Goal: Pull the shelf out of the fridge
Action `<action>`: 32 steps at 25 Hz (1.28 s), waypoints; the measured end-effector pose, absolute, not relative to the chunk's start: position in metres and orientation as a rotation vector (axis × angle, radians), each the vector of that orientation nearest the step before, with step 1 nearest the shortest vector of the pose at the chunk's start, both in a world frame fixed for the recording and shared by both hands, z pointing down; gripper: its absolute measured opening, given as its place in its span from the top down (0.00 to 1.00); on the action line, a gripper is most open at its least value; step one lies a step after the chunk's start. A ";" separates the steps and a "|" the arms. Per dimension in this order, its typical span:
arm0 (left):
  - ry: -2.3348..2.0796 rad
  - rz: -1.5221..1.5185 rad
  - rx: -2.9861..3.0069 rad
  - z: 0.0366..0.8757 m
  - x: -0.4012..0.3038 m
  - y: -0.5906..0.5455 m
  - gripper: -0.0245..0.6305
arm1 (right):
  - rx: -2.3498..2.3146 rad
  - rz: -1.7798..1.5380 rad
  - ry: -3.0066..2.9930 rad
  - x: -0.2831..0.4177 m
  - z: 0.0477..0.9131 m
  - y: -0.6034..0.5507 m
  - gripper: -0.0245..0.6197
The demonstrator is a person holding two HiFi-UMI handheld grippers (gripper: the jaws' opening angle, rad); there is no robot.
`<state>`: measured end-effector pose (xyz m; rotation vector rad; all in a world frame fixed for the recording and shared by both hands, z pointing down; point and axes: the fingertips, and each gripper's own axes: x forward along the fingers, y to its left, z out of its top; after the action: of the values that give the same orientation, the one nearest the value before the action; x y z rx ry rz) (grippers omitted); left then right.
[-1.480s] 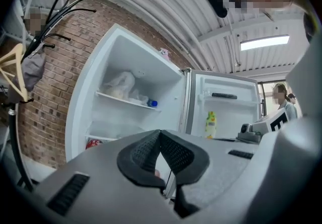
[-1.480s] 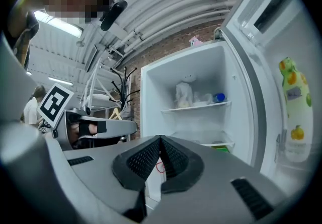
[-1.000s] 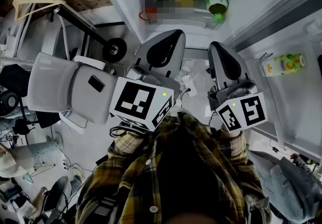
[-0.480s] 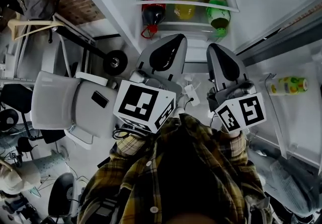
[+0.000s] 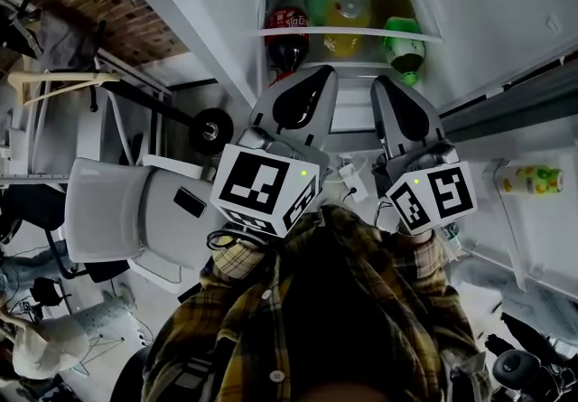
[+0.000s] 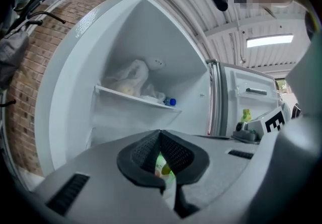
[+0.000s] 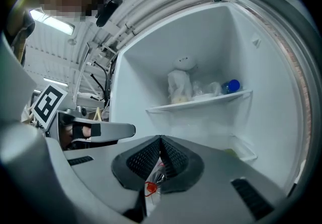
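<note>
Entry: you stood facing the open fridge (image 5: 221, 25) with both tools held out toward its interior. Left gripper (image 5: 318, 73): jaws together at the tips, nothing clamped. Through the slot below the tips, only a green label deeper in the fridge showed. Right gripper (image 5: 388, 84): jaws likewise together and empty, with a bit of red showing through its slot. Both tips sat in front of the fridge opening, side by side and apart from each other, and neither touched the shelf (image 5: 350, 32). The shelf was seated inside the fridge between its side walls and carried three bottles in a row. These were a cola bottle (image 5: 287, 41) by the fridge's left wall, a yellow bottle (image 5: 344, 28) in the middle, and a green bottle (image 5: 403, 46) toward the right wall. Higher in the fridge, the upper shelf (image 6: 135, 98) carried a crumpled bag (image 6: 132, 78) and a blue-capped bottle (image 6: 170, 101) near its right end. The door (image 5: 551, 147) stood swung open on the fridge's right, with a small yellow-green bottle (image 5: 528, 179) in its rack. A grey chair (image 5: 122, 210) stood left of the fridge, well apart.
</note>
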<state>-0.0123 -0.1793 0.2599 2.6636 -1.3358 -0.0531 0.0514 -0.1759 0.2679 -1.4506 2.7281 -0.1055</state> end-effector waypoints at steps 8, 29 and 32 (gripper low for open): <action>-1.346 -0.048 2.619 0.267 -0.017 -0.197 0.96 | -1.459 -0.144 2.761 0.048 0.277 -0.198 0.94; -1.443 -0.038 2.533 0.279 0.000 -0.243 0.96 | -1.365 -0.443 2.670 0.081 0.298 -0.258 0.93; -1.453 -0.034 2.526 0.281 -0.002 -0.246 0.96 | -1.320 -0.530 2.656 0.079 0.302 -0.263 0.93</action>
<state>-0.0023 -0.2458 0.2807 2.5263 -1.4533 -0.0340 0.0787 -0.2625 0.3022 -1.3198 2.6562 -0.5299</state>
